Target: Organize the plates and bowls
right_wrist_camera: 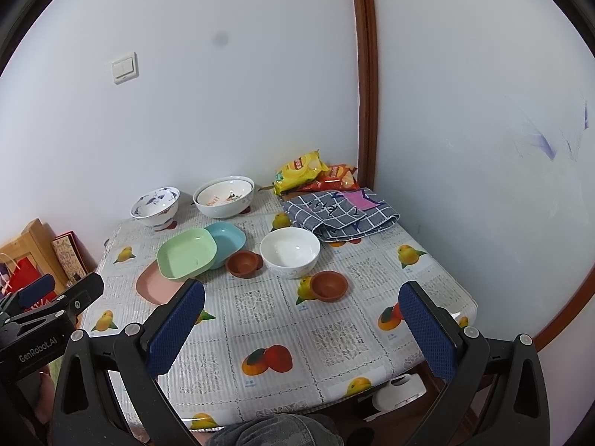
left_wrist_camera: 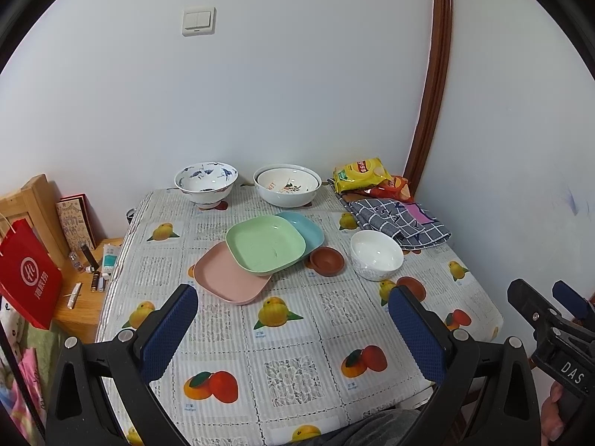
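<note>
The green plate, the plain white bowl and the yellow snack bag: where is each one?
green plate (left_wrist_camera: 264,243), left wrist view, on its flat inside.
plain white bowl (right_wrist_camera: 290,251), right wrist view, on its inner bottom.
yellow snack bag (right_wrist_camera: 299,171), right wrist view, on its front face.

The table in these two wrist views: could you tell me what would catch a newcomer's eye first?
Probably the overlapping square plates mid-table: a green plate resting on a pink plate and a blue plate. Behind them, by the wall, stand a blue-patterned bowl and nested white bowls. The fruit-print tablecloth and yellow snack bag in the far right corner also stand out.
</note>
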